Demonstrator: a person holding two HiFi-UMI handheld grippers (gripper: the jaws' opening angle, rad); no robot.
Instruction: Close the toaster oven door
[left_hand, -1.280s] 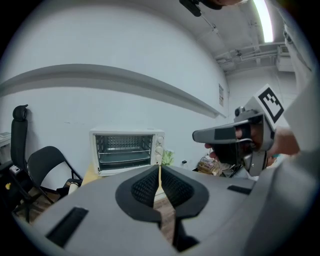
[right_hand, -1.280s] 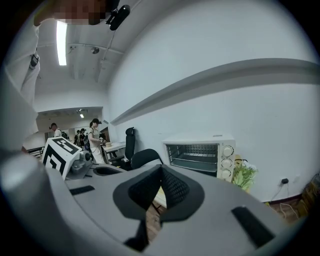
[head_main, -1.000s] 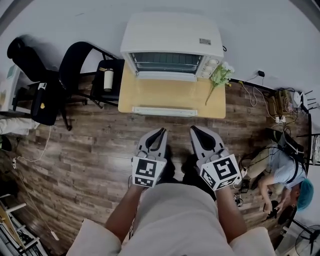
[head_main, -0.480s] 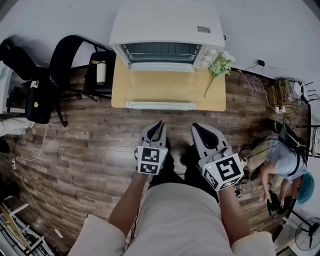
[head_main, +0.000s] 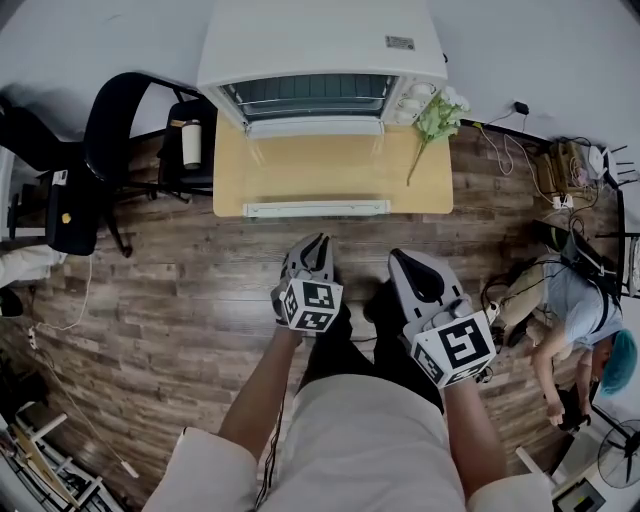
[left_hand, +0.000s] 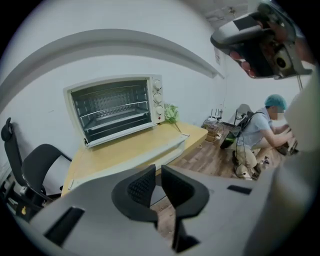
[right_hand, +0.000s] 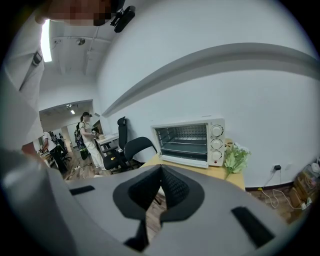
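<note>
The white box-shaped toaster oven (head_main: 320, 50) sits at top centre of the head view on a light wooden table (head_main: 330, 170), its back cut off by the frame's upper edge. Its front shows dark wire racks. A white strip runs along the bottom of the opening, but no view makes clear whether that is the door dropped flat. The left gripper (head_main: 317, 243) and the right gripper (head_main: 402, 260) hang at lower centre over the brown plank floor (head_main: 150, 300), well apart from the table. Each has its jaws drawn together on nothing, with only a thin slit between them. The wearer's pale clothing (head_main: 350, 440) hides the floor at the bottom of the frame, and a crouching person (head_main: 585, 320) is clipped by the right edge
</note>
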